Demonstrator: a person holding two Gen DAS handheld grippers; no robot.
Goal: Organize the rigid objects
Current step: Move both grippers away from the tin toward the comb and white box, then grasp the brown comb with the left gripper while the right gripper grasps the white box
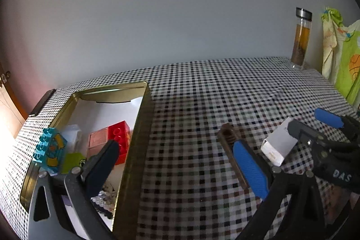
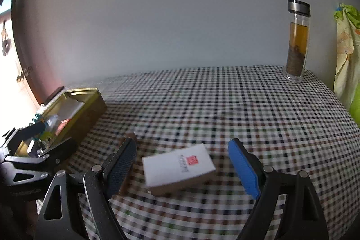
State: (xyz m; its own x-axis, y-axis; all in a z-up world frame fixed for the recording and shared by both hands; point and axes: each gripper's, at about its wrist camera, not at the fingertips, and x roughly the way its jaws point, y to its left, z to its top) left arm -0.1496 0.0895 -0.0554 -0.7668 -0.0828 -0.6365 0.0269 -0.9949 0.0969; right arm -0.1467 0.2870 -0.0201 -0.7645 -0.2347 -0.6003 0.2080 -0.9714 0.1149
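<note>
A gold tin (image 1: 132,150) stands open at the table's left and holds a red brick (image 1: 119,134), a clear blue brick (image 1: 50,147) and other small toys. My left gripper (image 1: 177,163) is open and straddles the tin's right wall, its black finger over the inside and its blue finger beside a brown bar (image 1: 228,138) lying on the cloth. A white box (image 2: 177,167) with a red mark lies flat between the fingers of my right gripper (image 2: 182,163). That gripper is open, with a gap on each side of the box. The tin (image 2: 90,109) lies to its left.
The table wears a checked cloth (image 2: 225,105). A glass bottle of brown tea (image 2: 297,42) stands at the far right corner against the wall. Green and yellow cloth (image 2: 347,55) hangs past the right edge. In the right wrist view my left gripper (image 2: 48,137) shows at the tin.
</note>
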